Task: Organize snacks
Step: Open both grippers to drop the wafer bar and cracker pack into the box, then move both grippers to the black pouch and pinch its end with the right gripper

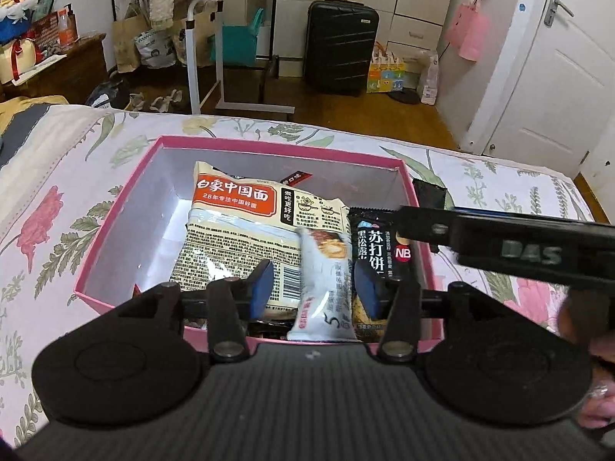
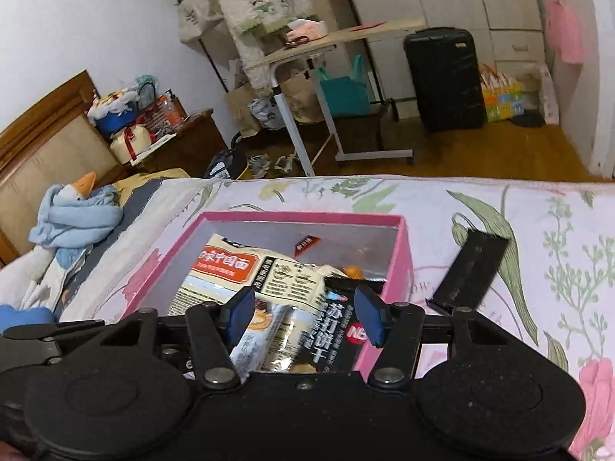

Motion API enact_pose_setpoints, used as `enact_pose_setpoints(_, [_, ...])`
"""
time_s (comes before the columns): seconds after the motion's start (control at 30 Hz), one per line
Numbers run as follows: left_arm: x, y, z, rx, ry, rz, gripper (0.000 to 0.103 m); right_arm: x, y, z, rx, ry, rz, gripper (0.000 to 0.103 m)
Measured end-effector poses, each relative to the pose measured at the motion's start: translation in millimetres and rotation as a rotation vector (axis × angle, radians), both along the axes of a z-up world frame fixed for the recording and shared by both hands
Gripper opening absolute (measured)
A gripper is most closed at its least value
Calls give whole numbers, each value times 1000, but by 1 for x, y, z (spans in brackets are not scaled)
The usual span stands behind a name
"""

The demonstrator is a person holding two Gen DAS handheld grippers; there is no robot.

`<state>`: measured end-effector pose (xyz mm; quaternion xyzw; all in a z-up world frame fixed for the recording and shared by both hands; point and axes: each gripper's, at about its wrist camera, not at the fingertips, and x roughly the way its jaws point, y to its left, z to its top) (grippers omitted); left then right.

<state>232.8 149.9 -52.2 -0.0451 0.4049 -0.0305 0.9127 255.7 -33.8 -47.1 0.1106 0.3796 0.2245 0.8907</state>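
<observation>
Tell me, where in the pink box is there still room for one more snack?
The bare patch is the box's left side, between the pink box wall and the noodle packet. The right side is crowded: the small white packet and the black cracker packet fill it.
</observation>
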Motion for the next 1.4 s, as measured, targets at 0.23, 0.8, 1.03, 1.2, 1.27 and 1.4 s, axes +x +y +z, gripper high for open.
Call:
enact_pose_setpoints(0.23, [-5,-13,12,-22,-8,-49,46,-11,-37,12,-68,11,15,66])
enact_pose_setpoints(0.8, [66,-154,16,-70,60,-197,31,56,-150,-6,19,34,-61,44])
enact_pose_setpoints(1.03, [77,-176,-40,-67,50,-4,31,121,-166,-50,33,81,7,45])
enact_pose_setpoints(1.2, [90,-176,-73,-86,58,72,31,156,-162,-85,-12,103,54,46])
enact_pose_setpoints(1.27, [94,-173,-81,-97,53,99,33,167,-160,-96,-13,118,68,46])
enact_pose_setpoints(1.4, [101,-172,-95,-122,70,122,43,183,-151,-113,-19,123,106,49])
